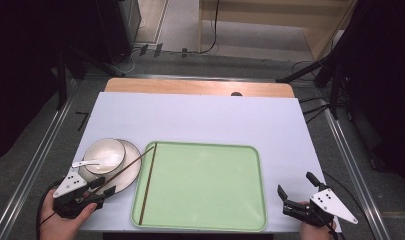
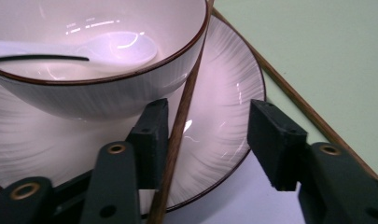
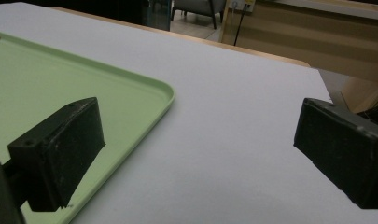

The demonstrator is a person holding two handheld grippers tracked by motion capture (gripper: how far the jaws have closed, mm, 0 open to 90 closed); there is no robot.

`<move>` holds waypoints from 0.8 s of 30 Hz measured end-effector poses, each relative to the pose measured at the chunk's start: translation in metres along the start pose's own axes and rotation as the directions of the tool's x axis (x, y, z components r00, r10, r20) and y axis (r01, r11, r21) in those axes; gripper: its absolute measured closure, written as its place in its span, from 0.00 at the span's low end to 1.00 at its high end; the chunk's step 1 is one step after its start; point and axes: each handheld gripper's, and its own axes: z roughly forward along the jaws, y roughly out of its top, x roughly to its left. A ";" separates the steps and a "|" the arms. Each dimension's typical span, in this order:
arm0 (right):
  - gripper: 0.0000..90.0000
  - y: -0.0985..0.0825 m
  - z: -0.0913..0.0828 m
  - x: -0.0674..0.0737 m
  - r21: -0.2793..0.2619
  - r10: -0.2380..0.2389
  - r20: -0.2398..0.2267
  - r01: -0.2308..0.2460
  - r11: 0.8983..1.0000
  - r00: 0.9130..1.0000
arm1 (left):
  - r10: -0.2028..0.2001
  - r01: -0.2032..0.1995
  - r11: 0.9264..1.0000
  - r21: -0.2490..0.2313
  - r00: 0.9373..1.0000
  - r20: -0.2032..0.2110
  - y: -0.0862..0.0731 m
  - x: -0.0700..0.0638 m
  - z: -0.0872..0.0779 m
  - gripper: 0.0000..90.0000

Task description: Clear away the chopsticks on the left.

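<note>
Chopsticks are the slender items at this table, and they are described last, after the larger things. A white table surface is seen in the high view, with a wooden edge along its far side. A pale green tray is laid on the near middle of it, bare apart from one chopstick lying along its left inner edge. A white plate with a dark rim is set just left of the tray, and a white bowl is stood on the plate's far-left part. A white spoon is rested in the bowl, its handle reaching over the near-left rim.

The left gripper is held at the near edge of the plate, its jaws spread apart over the plate. In the left gripper view, a second chopstick is seen running between the jaws, close against the left one, up past the bowl's side; whether it is touched by that jaw cannot be told. It is not clamped.

The right gripper is held over the bare table surface just right of the tray's near-right corner, its jaws wide apart with nothing between them.
</note>
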 end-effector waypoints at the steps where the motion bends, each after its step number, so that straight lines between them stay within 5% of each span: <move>1: 0.02 0.000 0.000 0.000 0.001 -0.001 0.000 0.001 1.000 1.000 | -0.010 0.010 1.000 0.007 1.000 -0.004 0.000 0.001 0.002 0.58; 13: 0.02 0.000 0.002 0.001 0.006 -0.001 -0.006 0.001 1.000 1.000 | -0.006 0.010 0.996 0.084 0.999 -0.050 0.003 0.006 0.023 0.70; 20: 0.02 0.000 0.001 0.001 0.005 -0.003 -0.005 0.003 1.000 1.000 | 0.066 -0.061 0.992 0.109 0.997 -0.040 0.007 0.001 0.027 0.93; 24: 0.02 0.000 0.002 0.001 0.005 -0.001 -0.005 0.001 1.000 1.000 | 0.096 -0.091 0.988 0.123 0.995 -0.041 0.008 0.000 0.027 0.94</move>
